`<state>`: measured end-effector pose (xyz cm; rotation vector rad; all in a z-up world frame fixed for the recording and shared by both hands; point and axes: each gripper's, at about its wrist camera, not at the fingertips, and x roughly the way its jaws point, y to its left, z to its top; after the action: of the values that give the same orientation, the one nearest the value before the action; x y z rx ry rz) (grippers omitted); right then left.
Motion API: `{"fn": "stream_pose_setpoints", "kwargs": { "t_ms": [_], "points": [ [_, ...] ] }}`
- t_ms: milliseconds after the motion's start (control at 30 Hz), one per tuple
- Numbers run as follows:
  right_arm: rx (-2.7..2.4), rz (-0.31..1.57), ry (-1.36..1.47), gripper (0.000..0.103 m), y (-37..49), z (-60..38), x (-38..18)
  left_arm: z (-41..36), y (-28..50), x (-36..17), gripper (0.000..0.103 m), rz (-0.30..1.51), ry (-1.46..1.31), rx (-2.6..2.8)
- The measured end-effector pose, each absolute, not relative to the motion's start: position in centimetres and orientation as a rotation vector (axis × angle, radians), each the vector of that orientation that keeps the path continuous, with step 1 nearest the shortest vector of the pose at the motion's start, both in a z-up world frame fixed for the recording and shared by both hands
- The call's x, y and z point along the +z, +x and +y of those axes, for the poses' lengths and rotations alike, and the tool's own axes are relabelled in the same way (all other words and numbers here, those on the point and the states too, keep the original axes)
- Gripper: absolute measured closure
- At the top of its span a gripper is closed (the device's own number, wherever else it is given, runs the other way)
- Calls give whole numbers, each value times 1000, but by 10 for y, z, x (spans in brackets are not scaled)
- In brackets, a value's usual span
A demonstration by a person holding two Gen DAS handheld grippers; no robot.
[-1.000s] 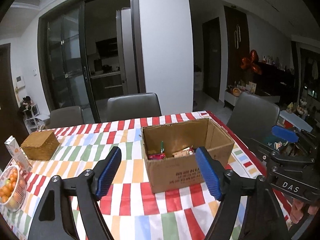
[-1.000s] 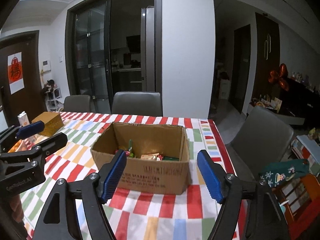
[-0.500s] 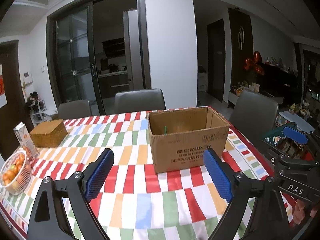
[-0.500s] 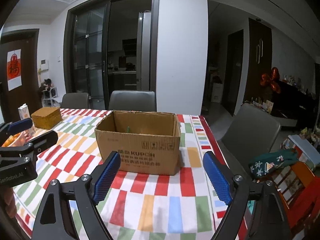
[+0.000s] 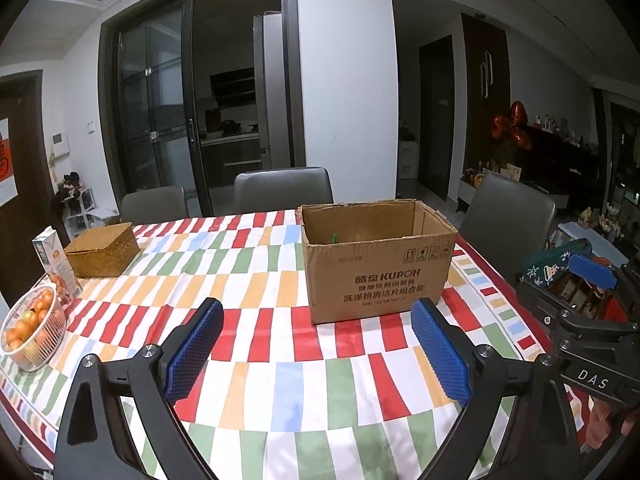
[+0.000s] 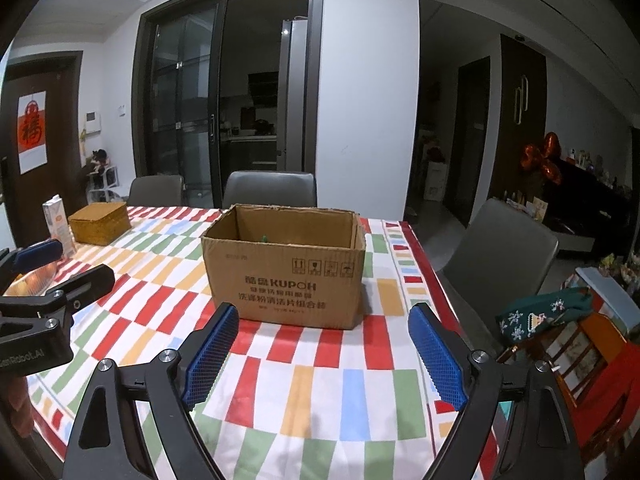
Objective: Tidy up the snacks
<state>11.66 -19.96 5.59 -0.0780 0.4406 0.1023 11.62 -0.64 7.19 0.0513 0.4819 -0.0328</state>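
Observation:
An open brown cardboard box (image 5: 378, 268) stands on the striped tablecloth; it also shows in the right wrist view (image 6: 284, 270). Its contents are hidden by the near wall, except a small green tip (image 5: 333, 237). My left gripper (image 5: 316, 344) is open and empty, held low over the table in front of the box. My right gripper (image 6: 322, 346) is open and empty, also in front of the box. The right gripper shows at the right edge of the left wrist view (image 5: 588, 280), and the left gripper shows at the left edge of the right wrist view (image 6: 40, 264).
A woven basket (image 5: 102, 250), a juice carton (image 5: 54, 262) and a white bowl of oranges (image 5: 30, 328) sit at the table's left. Grey chairs (image 5: 282, 190) stand behind the table and at its right (image 5: 508, 220). The table's right edge (image 6: 436, 300) is near the box.
Both grippers have dropped lower and pulled back from the box. The snacks inside, seen from above a second ago, are now hidden behind the box's wall.

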Motion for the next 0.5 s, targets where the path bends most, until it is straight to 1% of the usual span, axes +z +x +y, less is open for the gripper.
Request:
{"fn": "stream_pose_setpoints", "kwargs": {
  "t_ms": [167,267,500],
  "points": [
    [103,440,-76,16,117,-200,56,-6,115,72,7,478,52,-30],
    [103,440,-76,16,117,-199,56,-7,113,73,3,470,56,-21],
    [106,442,-71,16,112,-201,57,-7,110,75,2,450,64,-17]
  ]
}}
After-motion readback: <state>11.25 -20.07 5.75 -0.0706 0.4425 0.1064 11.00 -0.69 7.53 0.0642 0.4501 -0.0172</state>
